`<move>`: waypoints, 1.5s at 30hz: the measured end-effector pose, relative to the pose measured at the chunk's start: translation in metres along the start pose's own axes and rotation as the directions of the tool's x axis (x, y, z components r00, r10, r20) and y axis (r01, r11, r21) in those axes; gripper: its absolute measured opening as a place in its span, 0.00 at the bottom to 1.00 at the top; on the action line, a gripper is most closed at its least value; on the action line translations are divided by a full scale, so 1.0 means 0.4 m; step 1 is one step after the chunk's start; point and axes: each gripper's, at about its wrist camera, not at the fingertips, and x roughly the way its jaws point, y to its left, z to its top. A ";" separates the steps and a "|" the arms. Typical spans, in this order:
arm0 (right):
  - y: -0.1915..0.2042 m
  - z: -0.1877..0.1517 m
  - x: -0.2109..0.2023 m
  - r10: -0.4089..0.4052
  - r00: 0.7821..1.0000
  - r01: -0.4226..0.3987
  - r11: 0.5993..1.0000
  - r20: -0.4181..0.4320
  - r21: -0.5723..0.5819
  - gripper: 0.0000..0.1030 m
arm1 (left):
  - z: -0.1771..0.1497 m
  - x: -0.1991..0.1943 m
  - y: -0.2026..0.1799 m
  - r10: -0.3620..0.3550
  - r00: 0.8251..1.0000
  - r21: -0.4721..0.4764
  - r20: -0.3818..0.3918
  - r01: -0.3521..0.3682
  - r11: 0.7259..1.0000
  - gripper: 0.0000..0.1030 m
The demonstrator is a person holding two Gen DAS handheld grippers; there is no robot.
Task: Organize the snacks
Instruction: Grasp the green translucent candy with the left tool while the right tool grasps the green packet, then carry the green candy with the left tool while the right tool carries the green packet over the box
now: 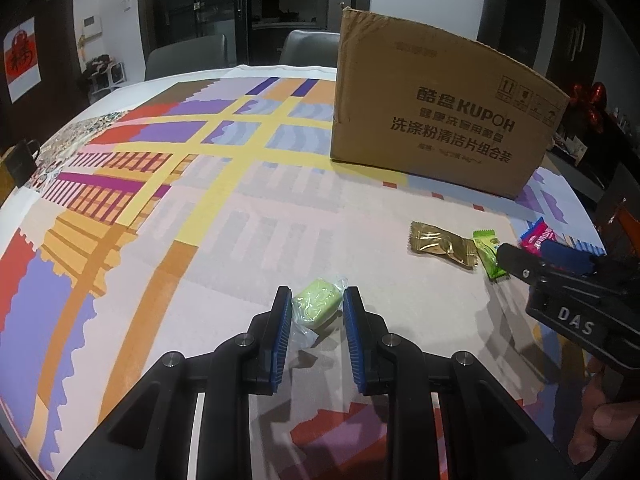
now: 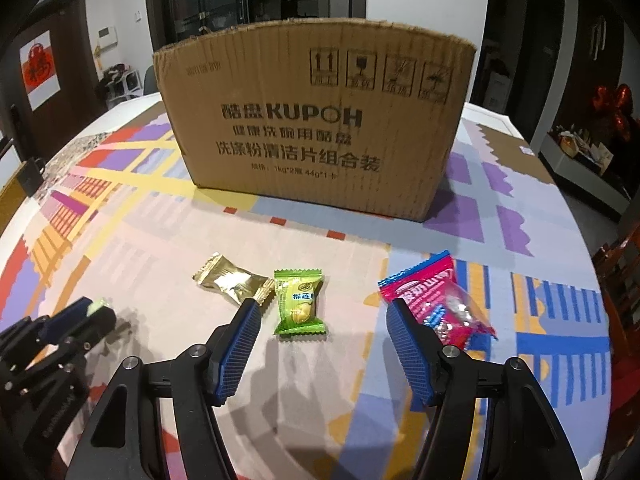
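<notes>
Pinching only the loose clear wrapper of the green cake (image 1: pixel 318 306) between the left gripper (image 1: pixel 316 312) pads risks slippage; right gripper (image 2: pixel 322 334) spread wide, empty.

My left gripper (image 1: pixel 316 300) points forward, low over the table, its blue pads (image 1: pixel 280 332) closed partway, with a narrow gap between them. My right gripper (image 2: pixel 320 316) hangs beside it, jaws spread wide, holding nothing, tilted slightly downward.

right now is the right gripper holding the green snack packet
No, the right gripper is open and empty, with the green snack packet lying on the tablecloth between its fingers.
</notes>
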 end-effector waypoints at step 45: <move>-0.037 0.091 -0.151 0.030 0.993 -0.036 0.998 0.115 0.049 0.27 | 0.147 -0.142 -0.080 -0.049 0.992 0.068 0.114 0.041 0.997 0.26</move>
